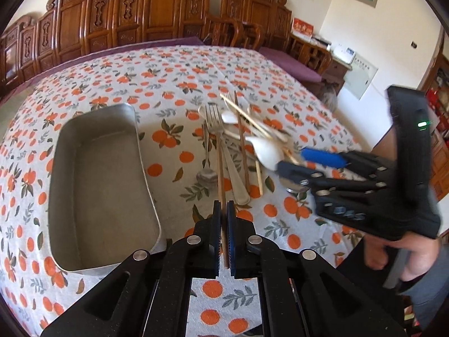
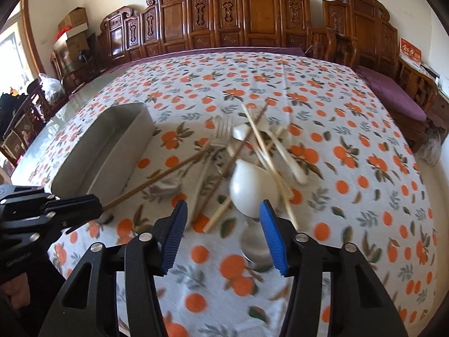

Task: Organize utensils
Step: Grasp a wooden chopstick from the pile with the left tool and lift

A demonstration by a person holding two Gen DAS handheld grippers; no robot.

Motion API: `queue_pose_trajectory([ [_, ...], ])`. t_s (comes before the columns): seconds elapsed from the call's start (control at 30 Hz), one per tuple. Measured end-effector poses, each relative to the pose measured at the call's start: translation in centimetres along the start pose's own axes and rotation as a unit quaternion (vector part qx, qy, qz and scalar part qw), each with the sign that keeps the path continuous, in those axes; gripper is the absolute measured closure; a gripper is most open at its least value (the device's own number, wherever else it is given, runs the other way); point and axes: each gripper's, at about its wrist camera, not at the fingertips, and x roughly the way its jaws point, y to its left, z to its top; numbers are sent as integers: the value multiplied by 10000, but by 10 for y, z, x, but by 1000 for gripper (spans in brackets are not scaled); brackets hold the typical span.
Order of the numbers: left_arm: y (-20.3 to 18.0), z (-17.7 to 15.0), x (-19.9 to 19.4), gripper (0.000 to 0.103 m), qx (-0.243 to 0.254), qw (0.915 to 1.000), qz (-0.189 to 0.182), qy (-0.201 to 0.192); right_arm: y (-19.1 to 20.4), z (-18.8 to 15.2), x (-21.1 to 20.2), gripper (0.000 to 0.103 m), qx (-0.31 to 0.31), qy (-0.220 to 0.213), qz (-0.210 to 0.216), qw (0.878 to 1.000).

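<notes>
left gripper (image 1: 223, 210) clenched on one brown chopstick (image 1: 220, 168), far end in the utensil pile (image 2: 252, 151) mid-table; keep it level as you carry it to the metal tray (image 1: 98, 185) alongside. right gripper (image 2: 221, 224) released, straddling the white spoon (image 2: 252, 191): centre before closing.

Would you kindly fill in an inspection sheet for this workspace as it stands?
Surface: tablecloth with orange-fruit print covers the table.
Job's things: metal tray, nothing in it; beside it a pile of fork, metal spoon, white spoon, chopsticks.
Clutter: nothing seen.
Grippers: left gripper shut on a brown chopstick; right gripper open around the white spoon.
Cables: nothing seen.
Surroundings: carved wooden chairs, purple cushions, boxes.
</notes>
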Motion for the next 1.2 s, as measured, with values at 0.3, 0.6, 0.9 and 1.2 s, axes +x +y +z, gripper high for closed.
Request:
queue_pose_trajectory([
  [0.3, 20, 5, -13, 103, -208, 9996, -92, -172, 16, 4, 21, 52, -8, 68, 106, 9999],
  [0.6, 7, -4, 22, 99, -9, 9996, -121, 246, -12, 0, -3, 52, 208, -166, -39, 9996],
  [0.9, -20, -10, 68, 81, 457, 9968, 163, 636, -46, -5, -36, 52, 287, -309, -178, 9990],
  [1.2, -17, -16, 81, 99, 484, 9959, 215, 735, -38, -10, -43, 52, 155, -284, -131, 9994],
])
